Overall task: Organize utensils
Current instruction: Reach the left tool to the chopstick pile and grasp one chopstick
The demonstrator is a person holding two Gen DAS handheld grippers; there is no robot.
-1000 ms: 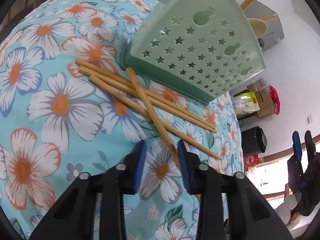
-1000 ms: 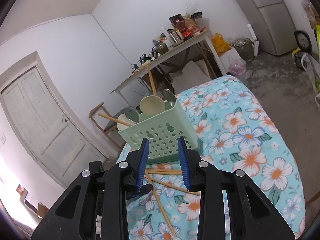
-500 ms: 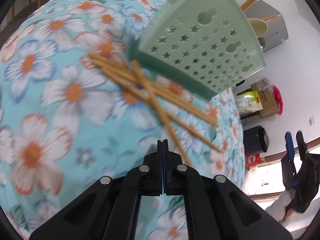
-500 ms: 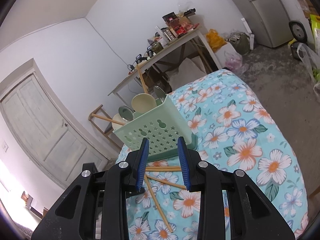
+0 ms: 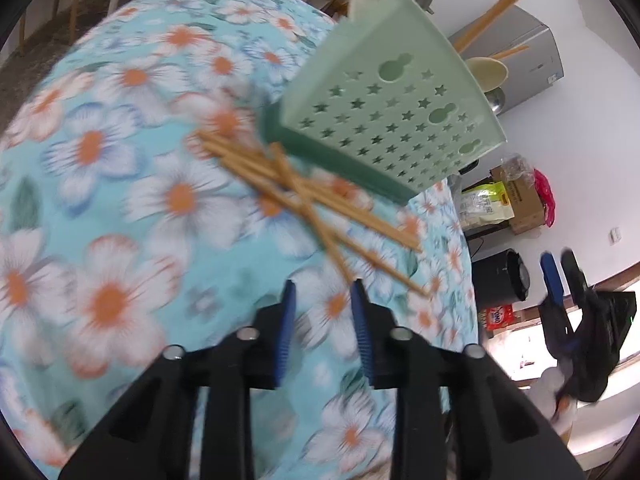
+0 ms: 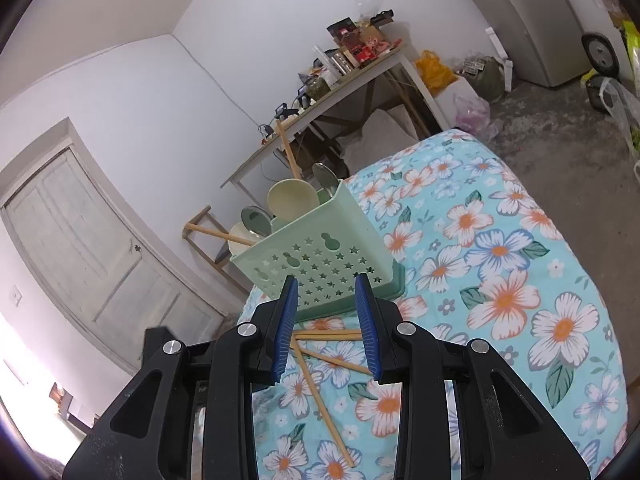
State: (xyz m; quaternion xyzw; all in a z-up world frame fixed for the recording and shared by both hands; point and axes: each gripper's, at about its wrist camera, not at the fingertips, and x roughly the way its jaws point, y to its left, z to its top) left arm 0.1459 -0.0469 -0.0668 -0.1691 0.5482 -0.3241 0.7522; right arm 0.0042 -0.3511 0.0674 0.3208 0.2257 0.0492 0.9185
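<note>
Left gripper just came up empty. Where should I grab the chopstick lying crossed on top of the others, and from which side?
Probably its near free end: the crossed chopstick rides over the pile there, clear of the basket. Come from above, pads straddling the thin stick. The left gripper is opening, nothing between its jaws.

You get no readable text in either view. Red packet (image 5: 497, 317) on floor in left wrist view: white lettering visible, too blurred to read. Yellow-green bag (image 5: 485, 203) beside cardboard box (image 5: 522, 196): dark print marks, illegible to you. Fridge (image 5: 536, 64): small sticker, too small to read. Bottles and boxes on far surface (image 6: 352, 46) in right wrist view: labels present, none legible.
</note>
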